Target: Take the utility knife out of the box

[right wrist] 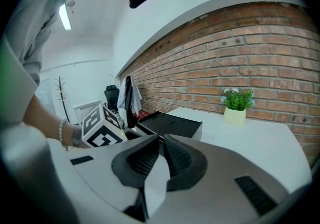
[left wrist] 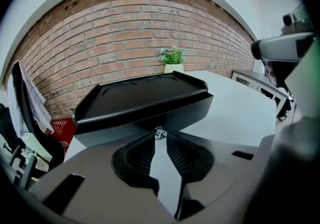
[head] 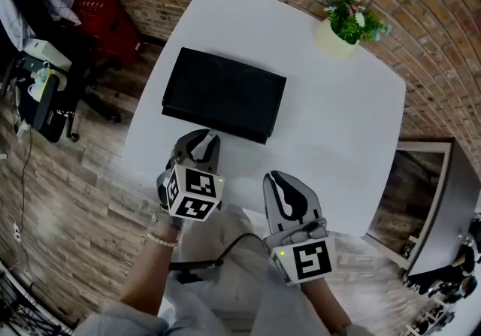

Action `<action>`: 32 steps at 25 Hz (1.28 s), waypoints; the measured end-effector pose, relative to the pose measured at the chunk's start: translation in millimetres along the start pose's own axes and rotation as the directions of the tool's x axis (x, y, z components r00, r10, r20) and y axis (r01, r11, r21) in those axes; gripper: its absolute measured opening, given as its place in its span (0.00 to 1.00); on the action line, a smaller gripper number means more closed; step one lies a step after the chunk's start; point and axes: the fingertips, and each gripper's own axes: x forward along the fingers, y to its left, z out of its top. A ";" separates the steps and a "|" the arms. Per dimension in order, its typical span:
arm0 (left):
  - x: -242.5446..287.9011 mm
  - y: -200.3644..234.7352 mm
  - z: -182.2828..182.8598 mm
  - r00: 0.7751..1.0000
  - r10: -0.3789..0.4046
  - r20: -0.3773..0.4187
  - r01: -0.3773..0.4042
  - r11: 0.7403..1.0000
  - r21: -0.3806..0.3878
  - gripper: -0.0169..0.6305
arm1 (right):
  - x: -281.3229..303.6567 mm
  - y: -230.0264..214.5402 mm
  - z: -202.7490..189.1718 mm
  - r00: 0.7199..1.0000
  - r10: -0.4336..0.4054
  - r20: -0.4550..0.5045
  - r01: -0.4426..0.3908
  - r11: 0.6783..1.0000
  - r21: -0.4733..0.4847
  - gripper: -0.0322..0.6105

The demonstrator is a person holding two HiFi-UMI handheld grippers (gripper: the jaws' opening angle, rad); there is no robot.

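A shut black box (head: 224,94) lies on the white table (head: 331,124); the utility knife is not visible. My left gripper (head: 211,134) is at the middle of the box's near edge. In the left gripper view its jaw tips (left wrist: 159,135) pinch a small silver knob (left wrist: 159,132) on the front of the box (left wrist: 145,100), just under the lid's rim. My right gripper (head: 279,177) hovers over the table's near edge, right of the left one and apart from the box. Its jaws (right wrist: 161,139) are together with nothing between them, and the box (right wrist: 170,125) lies ahead to its left.
A small potted plant (head: 346,22) stands at the table's far right corner by the brick wall. Left of the table are a red crate (head: 105,22) and an office chair with clutter (head: 41,94) on the floor. A grey cabinet (head: 432,199) stands at the right.
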 end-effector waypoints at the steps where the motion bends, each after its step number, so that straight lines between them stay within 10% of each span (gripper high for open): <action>1: -1.7 -0.9 -1.5 1.000 -0.001 -0.002 0.001 1.000 0.000 0.16 | -0.8 1.3 -0.4 1.000 0.000 0.000 0.000 1.000 0.000 0.14; 32: -62.1 -29.3 -60.5 0.999 -0.006 -0.042 0.005 1.000 -0.024 0.16 | -27.0 58.1 -5.5 0.999 0.027 0.019 -0.026 0.999 -0.041 0.14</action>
